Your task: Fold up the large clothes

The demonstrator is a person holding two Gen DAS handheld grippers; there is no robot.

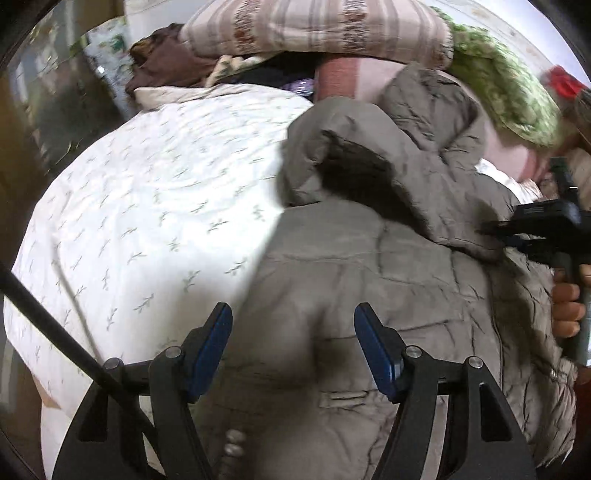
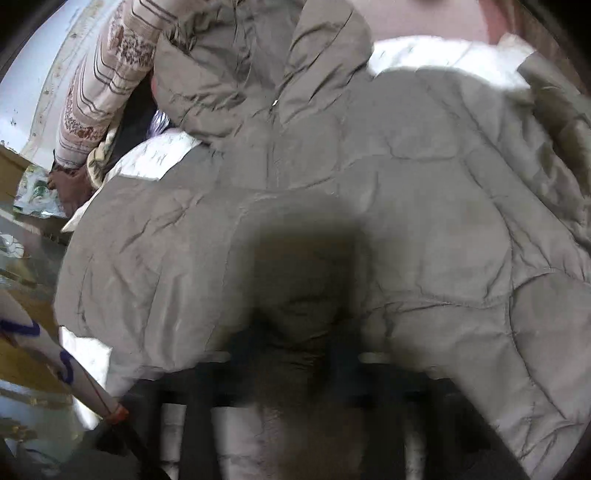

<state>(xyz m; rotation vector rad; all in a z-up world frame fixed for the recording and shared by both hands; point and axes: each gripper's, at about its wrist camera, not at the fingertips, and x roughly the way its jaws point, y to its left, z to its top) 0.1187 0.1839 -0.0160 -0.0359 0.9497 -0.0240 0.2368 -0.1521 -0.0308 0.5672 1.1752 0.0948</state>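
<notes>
Jacket: grey-brown quilted puffer jacket (image 1: pixel 369 266), spread crumpled over the right part of the bed, hood bunched at the far end; fills most of the right wrist view (image 2: pixel 369 206).
Left gripper: left gripper (image 1: pixel 293 325) poised above the jacket's near edge, jaws spread wide, blue pads (image 1: pixel 210 343) apart with fabric showing between them, nothing gripped.
Right gripper: right gripper (image 1: pixel 532 229) at the jacket's right edge, held by a hand (image 1: pixel 565 306); own view blurred and dark at the tips, so cannot tell how the jaws stand.
Containers: none discernible in either view.
Bed: white sheet with small green sprigs (image 1: pixel 147 206), bare to the left of the jacket.
Far end of bed: striped pink-and-brown quilt (image 1: pixel 314 29) heaped on top, brown garment (image 1: pixel 162 55) to its left, green patterned cloth (image 1: pixel 498 85) to its right.
Room: pale wall (image 2: pixel 26 74) beyond the heap.
</notes>
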